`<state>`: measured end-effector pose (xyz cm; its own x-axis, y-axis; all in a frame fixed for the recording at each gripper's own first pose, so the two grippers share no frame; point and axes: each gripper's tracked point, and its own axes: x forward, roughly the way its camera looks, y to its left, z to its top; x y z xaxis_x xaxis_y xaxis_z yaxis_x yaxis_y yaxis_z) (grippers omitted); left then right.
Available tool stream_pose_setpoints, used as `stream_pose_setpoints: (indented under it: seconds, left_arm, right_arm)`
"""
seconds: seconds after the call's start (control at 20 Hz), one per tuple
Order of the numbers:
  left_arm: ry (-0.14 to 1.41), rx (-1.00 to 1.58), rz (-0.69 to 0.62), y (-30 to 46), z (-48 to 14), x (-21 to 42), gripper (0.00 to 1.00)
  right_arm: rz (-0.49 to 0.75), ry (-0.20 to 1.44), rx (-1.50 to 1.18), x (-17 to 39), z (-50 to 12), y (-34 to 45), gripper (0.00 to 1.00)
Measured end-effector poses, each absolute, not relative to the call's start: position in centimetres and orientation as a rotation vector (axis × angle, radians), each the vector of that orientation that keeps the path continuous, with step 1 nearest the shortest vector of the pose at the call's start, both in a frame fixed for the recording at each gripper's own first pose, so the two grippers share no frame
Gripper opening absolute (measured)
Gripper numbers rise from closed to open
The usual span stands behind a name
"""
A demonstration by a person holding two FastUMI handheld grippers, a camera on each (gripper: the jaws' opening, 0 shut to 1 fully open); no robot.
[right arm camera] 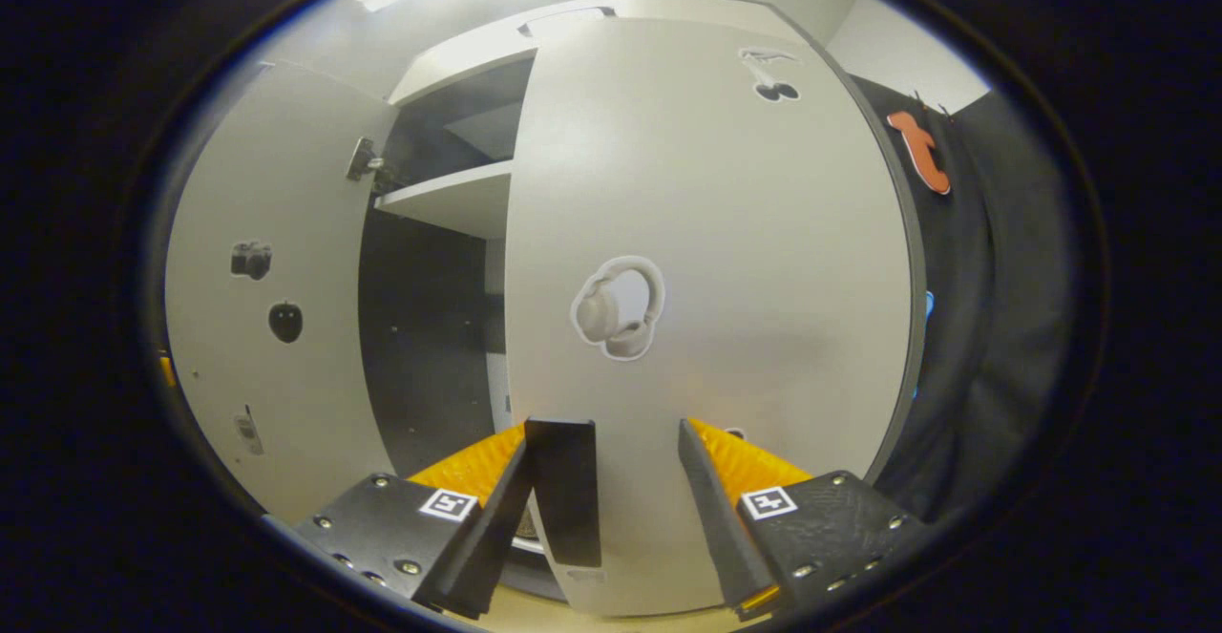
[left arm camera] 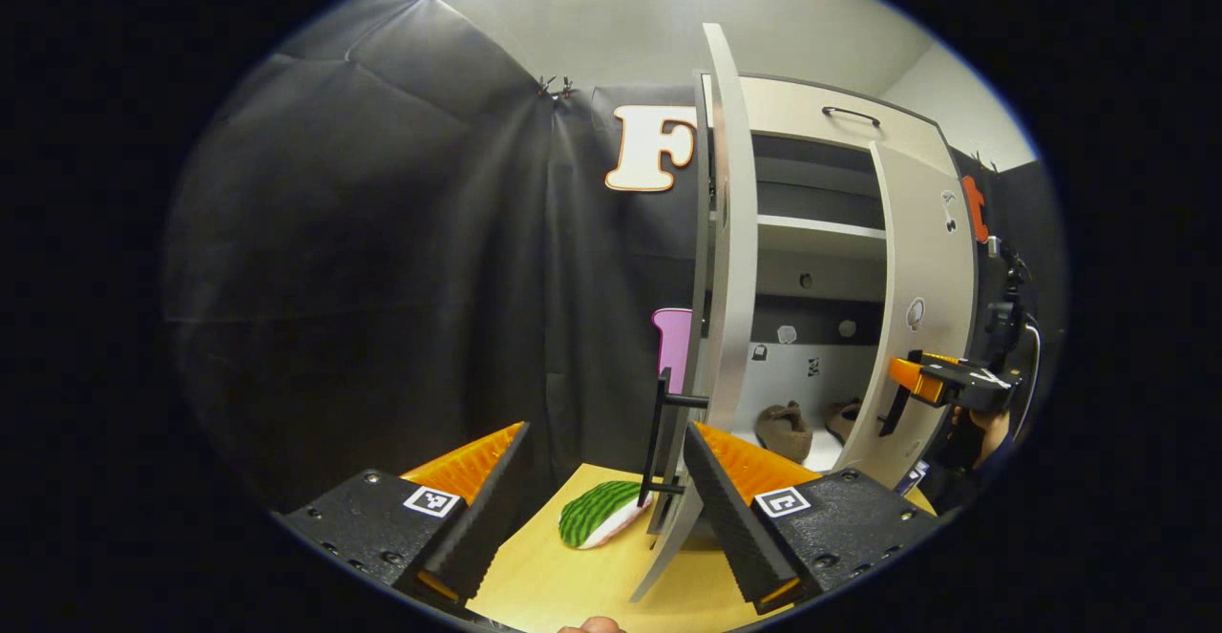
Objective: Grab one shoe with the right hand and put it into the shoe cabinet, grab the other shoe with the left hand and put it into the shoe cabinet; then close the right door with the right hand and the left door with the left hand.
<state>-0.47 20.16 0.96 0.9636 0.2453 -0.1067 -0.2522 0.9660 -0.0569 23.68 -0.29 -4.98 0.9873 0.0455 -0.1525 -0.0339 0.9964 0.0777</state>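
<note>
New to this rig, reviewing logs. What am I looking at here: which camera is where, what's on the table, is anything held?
There is no robot arm. A person holds a two-finger gripper in each hand, and a fisheye camera rides on each one, looking forward along its fingers.

In the left gripper view, the left gripper is open, with the edge of the cabinet's left door and its black handle between the fingers, not squeezed. Two shoes already sit inside the shoe cabinet. A watermelon-slice toy lies on the wooden table. Farther off is the right gripper, by the right door.

In the right gripper view, the right gripper faces that right door; its black handle stands between the open fingers. Nothing is gripped.
</note>
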Motion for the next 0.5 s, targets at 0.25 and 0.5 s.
stream_pose_setpoints:
  seconds: [0.25,0.5]
  left_arm:
    - [0.073,-0.065,0.257,20.8,1.0,1.2,0.94]
    - [0.078,-0.091,0.188,20.2,0.3,2.6,0.99]
  right_arm:
    - [0.034,0.151,0.070,24.6,-5.1,-0.4,0.87]
    - [0.048,0.161,0.088,24.2,-5.3,-0.3,0.88]
